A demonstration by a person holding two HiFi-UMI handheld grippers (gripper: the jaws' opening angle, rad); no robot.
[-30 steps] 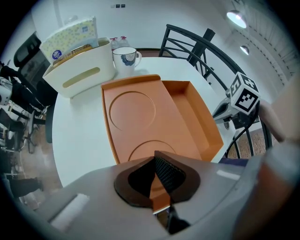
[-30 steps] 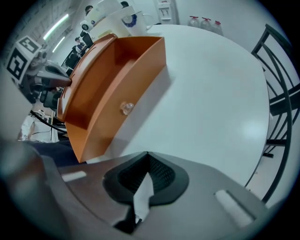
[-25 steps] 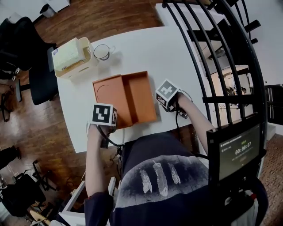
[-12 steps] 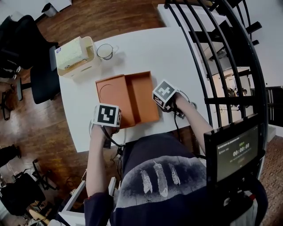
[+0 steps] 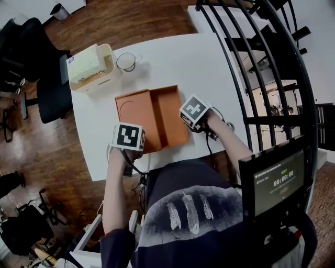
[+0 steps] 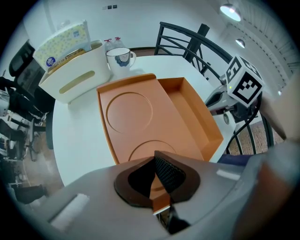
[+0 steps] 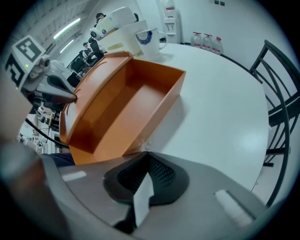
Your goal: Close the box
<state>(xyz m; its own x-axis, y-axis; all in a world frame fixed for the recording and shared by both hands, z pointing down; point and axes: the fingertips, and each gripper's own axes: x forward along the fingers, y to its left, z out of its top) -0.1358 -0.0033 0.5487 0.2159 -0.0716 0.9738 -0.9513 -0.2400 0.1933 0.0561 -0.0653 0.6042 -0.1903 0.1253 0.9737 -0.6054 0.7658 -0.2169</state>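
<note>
Box (image 5: 171, 112) is lying open on the desk (image 5: 209, 68), just ahead of both tools. Left hand-held gripper (image 6: 157, 183) is clamping the lid (image 6: 136, 122) at its near edge. Right hand-held gripper (image 7: 143, 187) is sitting with jaws together, empty, beside the box. Risk: the lid slipping out mid-swing, or the unbraced box sliding.

We see a white round table (image 5: 209, 57) on a brown wooden plank floor (image 5: 141, 21), a black office chair (image 5: 31, 57) beside it, black curved metal bars (image 5: 261, 78), perhaps a chair back, white walls (image 6: 140, 18) and bright ceiling lamps (image 6: 228, 11).
</note>
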